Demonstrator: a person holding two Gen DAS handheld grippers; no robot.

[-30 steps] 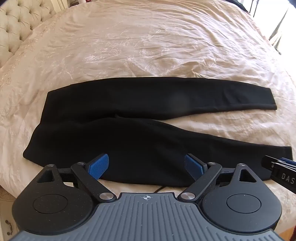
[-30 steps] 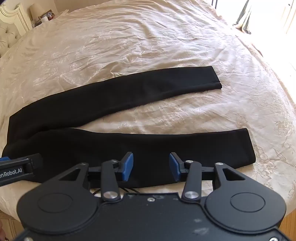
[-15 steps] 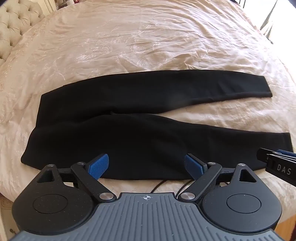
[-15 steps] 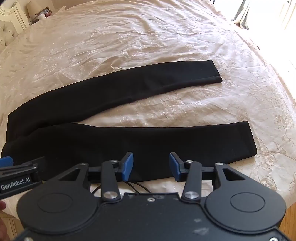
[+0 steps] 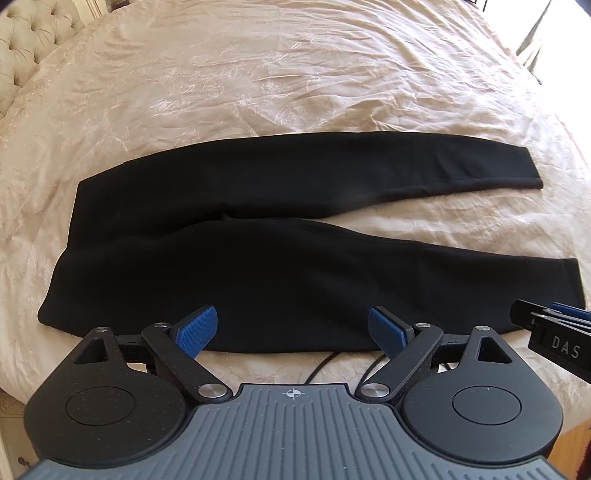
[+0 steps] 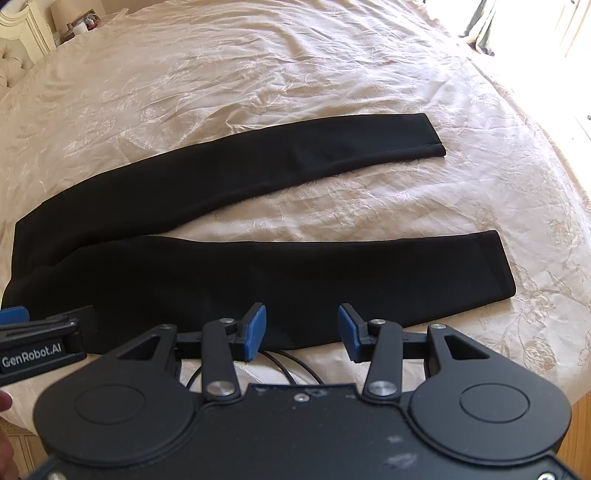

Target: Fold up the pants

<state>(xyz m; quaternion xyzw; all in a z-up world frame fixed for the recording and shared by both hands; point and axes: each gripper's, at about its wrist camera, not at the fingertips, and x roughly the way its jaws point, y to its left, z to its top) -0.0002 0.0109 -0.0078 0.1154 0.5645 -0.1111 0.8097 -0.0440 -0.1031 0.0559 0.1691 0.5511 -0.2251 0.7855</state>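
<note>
A cream bed carries black pants laid flat, the 2 legs spread apart toward the right. The left gripper hangs wide open over the near edge, the right gripper partly open and empty above the near leg.

Pants plain black, no pattern. Bedspread pale cream with a faint tone-on-tone floral design. Gripper pads blue, ribbed; gripper bodies black, one with a grey ridged plate. Upper left: beige tufted headboard
</note>
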